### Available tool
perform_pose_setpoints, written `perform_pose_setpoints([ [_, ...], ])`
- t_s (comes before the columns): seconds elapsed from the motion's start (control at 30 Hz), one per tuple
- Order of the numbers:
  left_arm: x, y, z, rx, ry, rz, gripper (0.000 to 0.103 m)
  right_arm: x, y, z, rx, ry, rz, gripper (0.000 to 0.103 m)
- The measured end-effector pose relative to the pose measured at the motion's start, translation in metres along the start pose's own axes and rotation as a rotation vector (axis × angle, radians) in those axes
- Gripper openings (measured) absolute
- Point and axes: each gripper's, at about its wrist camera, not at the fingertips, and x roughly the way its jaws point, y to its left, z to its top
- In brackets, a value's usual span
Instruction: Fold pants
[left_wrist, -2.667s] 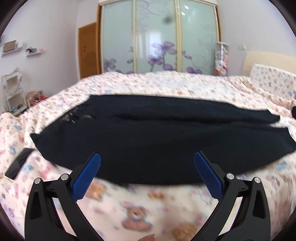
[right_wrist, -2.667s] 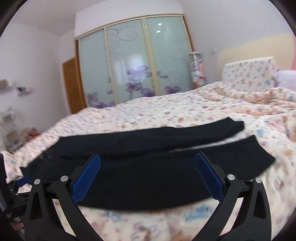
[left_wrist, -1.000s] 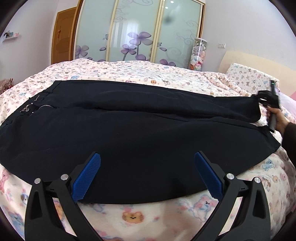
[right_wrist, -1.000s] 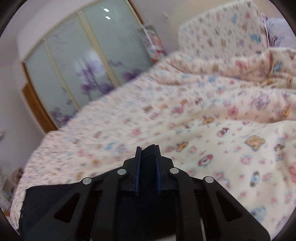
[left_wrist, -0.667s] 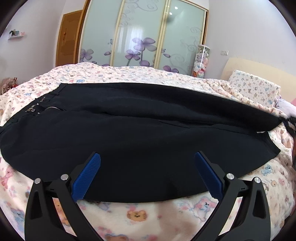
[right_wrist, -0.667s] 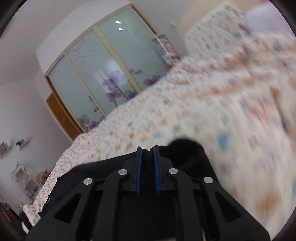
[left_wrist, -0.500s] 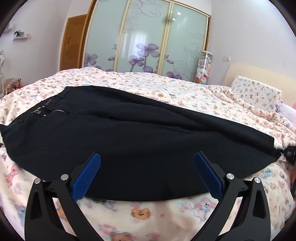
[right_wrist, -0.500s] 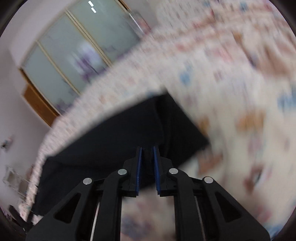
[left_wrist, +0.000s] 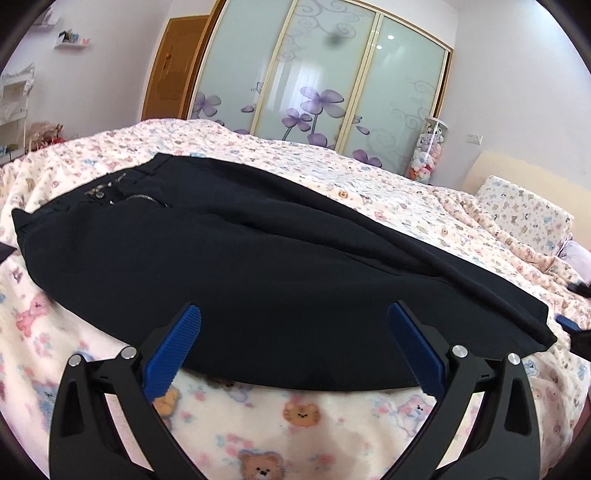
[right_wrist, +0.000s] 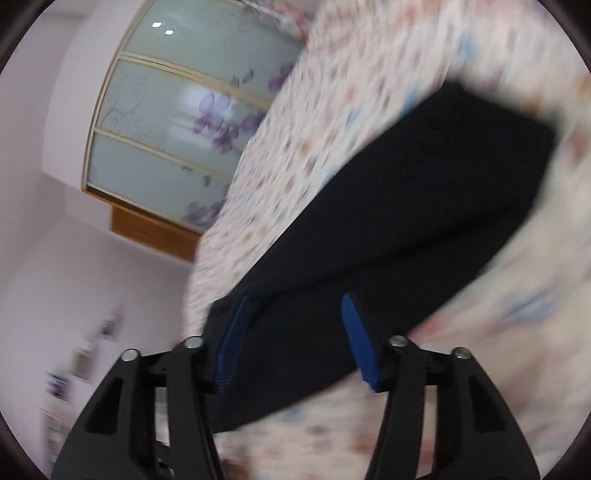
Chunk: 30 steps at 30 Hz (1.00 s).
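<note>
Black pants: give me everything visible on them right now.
The black pants lie flat on the bear-print bedspread, legs folded one over the other, matte knit-looking fabric with soft creases. The waistband at the far left shows a silvery zipper and metal fastenings. The hems end at the right. The left gripper is open at the near edge; the right gripper is open over the cloth, not gripping it.

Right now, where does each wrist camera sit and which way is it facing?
Left wrist: level, at the near bed edge, facing across the pants to the wardrobe; open left gripper shows.
Right wrist: rolled sideways and blurred, at the pants' leg end, looking along the pants; open right gripper shows.
Shared: pants, blanket, wardrobe.
</note>
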Motion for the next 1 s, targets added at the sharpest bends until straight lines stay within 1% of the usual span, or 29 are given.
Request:
perform_pose_setpoints([
  [0.07,-0.006,-0.003,0.001,0.015,-0.03,0.005,0.101,0.045,0.004,-0.006,0.071,0.055,0.014,0.044],
  [0.13,-0.015,-0.004,0.002,0.02,-0.067,-0.008,0.101,0.074,0.0,-0.007,0.143,0.065,0.006,0.039],
  [0.17,-0.018,-0.003,0.002,0.018,-0.083,-0.021,0.101,0.085,-0.004,-0.008,0.183,0.061,0.005,0.038],
  [0.2,-0.022,-0.002,0.003,0.013,-0.097,-0.033,0.101,0.097,-0.009,-0.006,0.229,0.051,-0.009,0.038],
  [0.3,-0.024,0.0,0.007,-0.001,-0.1,-0.061,0.101,0.114,-0.019,-0.001,0.295,-0.001,-0.057,0.038],
  [0.4,-0.02,0.003,0.01,-0.018,-0.068,-0.088,0.101,0.116,-0.033,0.001,0.353,-0.072,-0.085,0.036],
  [0.47,-0.013,0.005,0.011,-0.035,-0.028,-0.124,0.101,0.117,-0.039,0.002,0.375,-0.101,-0.101,0.02],
  [0.5,-0.011,0.005,0.011,-0.042,-0.014,-0.135,0.101,0.116,-0.041,0.004,0.364,-0.123,-0.118,0.006],
  [0.57,-0.007,0.007,0.011,-0.061,0.008,-0.153,0.101,0.113,-0.036,0.003,0.31,-0.138,-0.104,0.005],
  [0.67,-0.005,0.016,0.013,-0.092,0.013,-0.18,0.101,0.091,-0.011,-0.009,0.113,-0.161,-0.027,0.004],
  [0.73,-0.007,0.022,0.013,-0.123,0.006,-0.183,0.101,0.072,-0.007,-0.024,0.053,-0.153,0.018,0.004],
  [0.8,-0.009,0.032,0.013,-0.166,0.003,-0.212,0.101,0.059,-0.017,-0.042,0.065,-0.13,0.055,0.004],
  [0.83,-0.011,0.043,0.016,-0.207,-0.012,-0.238,0.101,0.054,-0.024,-0.048,0.075,-0.123,0.064,0.004],
  [0.9,-0.013,0.063,0.025,-0.299,-0.062,-0.325,0.101,0.055,-0.037,-0.056,0.086,-0.104,0.066,0.004],
  [0.93,-0.012,0.071,0.031,-0.332,-0.063,-0.33,0.101,0.059,-0.044,-0.057,0.096,-0.097,0.064,0.004],
  [1.0,0.0,0.085,0.051,-0.375,-0.012,-0.31,0.101,0.063,-0.053,-0.057,0.137,-0.078,0.069,0.004],
])
